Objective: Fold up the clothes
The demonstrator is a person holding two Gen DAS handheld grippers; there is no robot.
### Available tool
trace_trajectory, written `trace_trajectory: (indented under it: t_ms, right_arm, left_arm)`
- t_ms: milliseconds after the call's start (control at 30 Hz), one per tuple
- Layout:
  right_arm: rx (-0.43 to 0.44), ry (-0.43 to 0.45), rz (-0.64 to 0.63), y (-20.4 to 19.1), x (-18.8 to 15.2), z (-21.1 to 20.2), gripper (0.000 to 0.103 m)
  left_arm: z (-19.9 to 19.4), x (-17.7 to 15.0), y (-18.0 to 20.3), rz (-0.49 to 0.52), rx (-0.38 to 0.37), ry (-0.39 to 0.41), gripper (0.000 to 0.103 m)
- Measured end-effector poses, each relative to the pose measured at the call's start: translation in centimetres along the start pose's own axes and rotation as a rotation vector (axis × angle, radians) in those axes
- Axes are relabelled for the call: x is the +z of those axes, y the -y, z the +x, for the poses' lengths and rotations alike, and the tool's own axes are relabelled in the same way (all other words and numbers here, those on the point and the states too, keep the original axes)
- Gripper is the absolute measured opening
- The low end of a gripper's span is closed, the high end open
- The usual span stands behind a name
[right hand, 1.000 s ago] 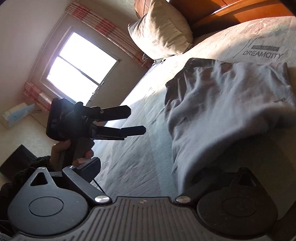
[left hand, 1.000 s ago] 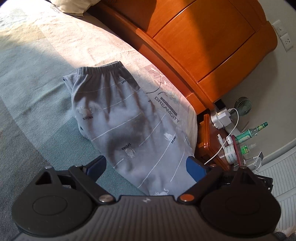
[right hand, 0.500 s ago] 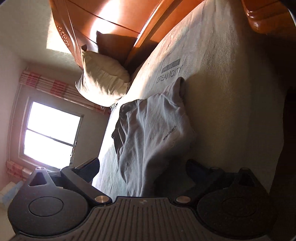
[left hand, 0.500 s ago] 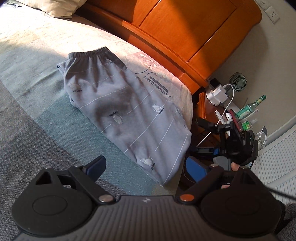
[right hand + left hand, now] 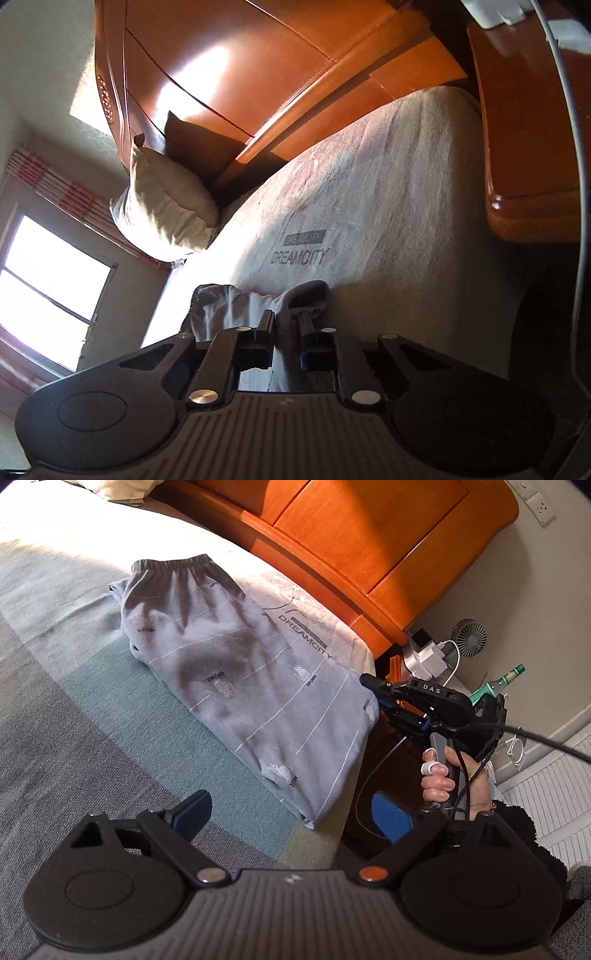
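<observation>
While the folded grey striped cotton trousers point(image 5: 243, 686) lie on the bed's pale printed sheet point(image 5: 55, 576) near its edge, the right gripper point(image 5: 286, 326) pinches their hem corner, and the left gripper point(image 5: 291, 812) hovers nearby, jaws spread wide and empty.

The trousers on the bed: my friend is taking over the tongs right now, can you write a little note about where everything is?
Right tongs: shut on the leg end of the trousers, at the edge of the bed by the nightstand.
Left tongs: open, holding nothing, above the bed short of the trousers.
Trousers: lying flat in one long strip, waistband toward the pillow.
Done: seemingly folded lengthwise, leg on leg.
Left: probably bring the leg end up to the waistband, then smooth it.
</observation>
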State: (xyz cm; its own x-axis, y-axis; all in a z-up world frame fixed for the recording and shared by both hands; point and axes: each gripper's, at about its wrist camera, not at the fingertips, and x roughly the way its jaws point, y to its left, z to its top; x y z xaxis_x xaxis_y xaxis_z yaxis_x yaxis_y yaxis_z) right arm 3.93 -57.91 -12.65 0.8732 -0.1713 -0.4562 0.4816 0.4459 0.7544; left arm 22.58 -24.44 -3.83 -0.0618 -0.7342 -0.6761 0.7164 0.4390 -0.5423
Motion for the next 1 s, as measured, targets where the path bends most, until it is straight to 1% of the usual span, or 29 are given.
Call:
trace_trajectory:
  t_ms: [33,67,100,133,167,200,300,333,400,433,467,500,533,600,633,667,700,767,800,833,867,900,967,1000]
  right_arm:
    - [-0.026,0.001,-0.004,0.2,0.0,-0.4,0.02]
    - [-0.03,-0.003,0.017,0.4,-0.1,-0.8,0.023]
    - [-0.018,-0.01,0.042,0.7,-0.3,-1.4,0.035]
    - [-0.005,-0.018,0.062,0.8,-0.7,-1.9,0.053]
    - [0.002,-0.024,0.081,0.9,-1.3,-2.3,0.06]
    - [0.011,-0.039,0.097,0.9,-1.8,-2.7,0.064]
    - [0.042,-0.13,0.16,1.0,-3.5,-1.7,0.064]
    - [0.045,-0.146,0.169,0.9,-3.8,-1.3,0.064]
    - [0.025,-0.116,0.121,0.4,-3.7,-0.8,0.062]
    - [0.016,-0.101,0.097,0.1,-3.7,-0.5,0.057]
    - [0.006,-0.086,0.073,-0.1,-3.6,-0.2,0.05]
    - [-0.004,-0.071,0.049,-0.4,-3.6,0.1,0.02]
    - [-0.016,-0.055,0.018,-0.7,-3.5,0.2,0.014]
    - [-0.039,-0.023,-0.068,-1.5,-3.7,-0.5,0.014]
    - [-0.067,-0.026,-0.104,-1.7,-3.8,-0.7,0.015]
    - [-0.114,-0.033,-0.129,-1.8,-4.0,-0.8,0.016]
    - [-0.155,-0.037,-0.147,-1.8,-4.2,-0.9,0.024]
    - [-0.201,-0.012,-0.16,-1.7,-4.3,-1.9,0.028]
    - [-0.228,0.012,-0.192,-2.3,-4.3,-2.5,0.034]
    - [-0.246,0.04,-0.247,-3.2,-4.3,-2.9,0.035]
    - [-0.25,0.07,-0.322,-4.4,-4.4,-3.3,0.035]
    - [-0.235,0.092,-0.396,-5.7,-4.4,-3.3,0.035]
    - [-0.183,0.114,-0.528,-8.0,-4.4,-2.8,0.046]
    - [-0.164,0.107,-0.578,-8.8,-4.3,-1.9,0.054]
  left_arm:
    - [-0.1,0.0,0.0,-0.001,0.004,0.003,0.093]
    - [-0.1,-0.1,0.0,0.002,0.007,0.006,0.093]
    - [-0.2,-0.1,0.1,0.005,0.009,0.01,0.093]
    - [-0.2,-0.1,0.1,0.008,0.011,0.013,0.093]
    - [-0.3,-0.3,0.2,0.006,0.01,0.017,0.093]
    - [-0.3,-0.5,0.2,0.003,0.009,0.02,0.093]
    - [-0.3,-1.0,0.3,-0.007,0.004,0.03,0.093]
    - [-0.4,-1.2,0.4,-0.01,0.002,0.033,0.093]
    - [-0.4,-1.7,0.4,-0.02,0.0,0.039,0.093]
    - [-0.4,-1.9,0.4,-0.029,0.0,0.041,0.093]
    - [-0.5,-2.2,0.3,-0.035,0.0,0.044,0.093]
    - [-0.6,-2.6,0.3,-0.043,0.0,0.048,0.093]
    - [-0.7,-3.0,0.2,-0.051,-0.004,0.051,0.093]
    - [-0.8,-3.7,0.0,-0.063,-0.009,0.05,0.093]
    - [-0.9,-4.1,-0.1,-0.065,-0.003,0.048,0.093]
    - [-0.9,-4.4,-0.1,-0.063,0.009,0.046,0.093]
    - [-1.1,-4.7,-0.1,-0.05,0.03,0.043,0.093]
    - [-1.5,-5.1,0.0,-0.024,0.067,0.046,0.093]
    - [-1.8,-5.3,0.1,-0.011,0.092,0.047,0.093]
    - [-2.0,-5.5,0.1,-0.003,0.115,0.049,0.093]
    - [-2.1,-5.6,0.1,0.004,0.138,0.054,0.093]
    - [-2.2,-5.8,0.0,0.013,0.165,0.056,0.093]
    - [-2.2,-6.0,0.0,0.03,0.229,0.049,0.093]
    - [-2.1,-6.1,0.0,0.04,0.254,0.046,0.093]
